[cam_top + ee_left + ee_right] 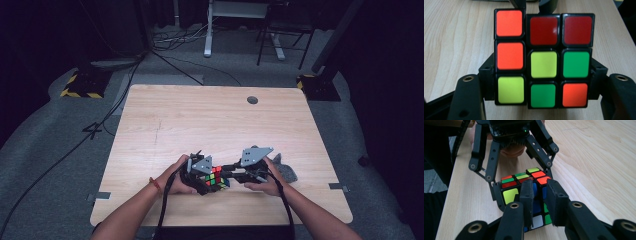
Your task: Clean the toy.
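Note:
A scrambled Rubik's cube hangs just above the wooden table near its front edge, between both hands. My left gripper is shut on it, one jaw on each side of the face with red, green, yellow and orange stickers; that face's left column sits slightly out of line. From the opposite side my right gripper has its jaws close together against the cube, straddling a narrow blue column. The left gripper faces it across the cube.
A small grey lump lies on the table right of the right hand. A round cable hole sits at the far edge. Cables and desk legs stand on the floor beyond the table.

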`<state>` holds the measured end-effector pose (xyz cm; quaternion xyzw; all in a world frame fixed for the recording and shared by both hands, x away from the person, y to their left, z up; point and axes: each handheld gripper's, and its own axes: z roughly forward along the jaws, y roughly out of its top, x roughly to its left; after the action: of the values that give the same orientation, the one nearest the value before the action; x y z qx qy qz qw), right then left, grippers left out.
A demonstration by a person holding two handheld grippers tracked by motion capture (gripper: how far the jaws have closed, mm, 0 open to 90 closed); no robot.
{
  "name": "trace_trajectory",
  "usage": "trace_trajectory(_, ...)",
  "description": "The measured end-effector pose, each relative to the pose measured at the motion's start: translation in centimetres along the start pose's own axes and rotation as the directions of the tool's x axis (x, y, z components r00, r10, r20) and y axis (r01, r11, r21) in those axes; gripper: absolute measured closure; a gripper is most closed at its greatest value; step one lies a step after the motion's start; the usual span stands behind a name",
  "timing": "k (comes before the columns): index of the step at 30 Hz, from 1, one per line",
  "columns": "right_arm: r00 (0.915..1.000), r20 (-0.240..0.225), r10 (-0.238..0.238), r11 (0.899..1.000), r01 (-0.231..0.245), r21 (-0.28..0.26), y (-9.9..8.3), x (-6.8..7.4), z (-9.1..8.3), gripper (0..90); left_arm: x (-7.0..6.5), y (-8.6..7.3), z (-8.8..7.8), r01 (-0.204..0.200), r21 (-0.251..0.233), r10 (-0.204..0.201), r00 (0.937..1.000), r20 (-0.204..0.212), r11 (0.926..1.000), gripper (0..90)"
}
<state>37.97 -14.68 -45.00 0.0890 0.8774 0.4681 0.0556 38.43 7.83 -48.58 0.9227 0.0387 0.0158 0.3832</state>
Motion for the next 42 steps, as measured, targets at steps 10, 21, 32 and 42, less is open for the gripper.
trace_trajectory(10, 0.9989, -0.023, -0.042, 0.999, 0.042, 0.019, 1.7, 0.9, 1.9, 66.5, -0.2, -0.6, -0.7, 0.004, 0.069, -0.003, 0.9997, -0.022, 0.9976, 31.8)
trace_trajectory(21, 0.9980, 0.001, -0.063, 0.997, 0.062, 0.052, 1.2, 1.3, 1.4, 56.1, -0.4, -1.4, -0.7, 0.028, 0.118, -0.020, 0.9976, -0.067, 0.9926, 26.5)
trace_trajectory(32, 0.9782, 0.207, 0.016, 0.997, -0.032, 0.076, -3.1, -1.5, -6.5, 47.0, -0.8, -2.0, -1.6, 0.071, 0.102, -0.060, 0.9921, -0.110, 0.9922, 20.3)
trace_trajectory(42, 0.9114, 0.391, 0.127, 0.972, -0.193, 0.132, -7.7, -5.1, -10.7, 31.4, -0.7, -1.6, -0.9, 0.061, 0.124, -0.048, 0.9937, -0.101, 0.9905, 25.9)
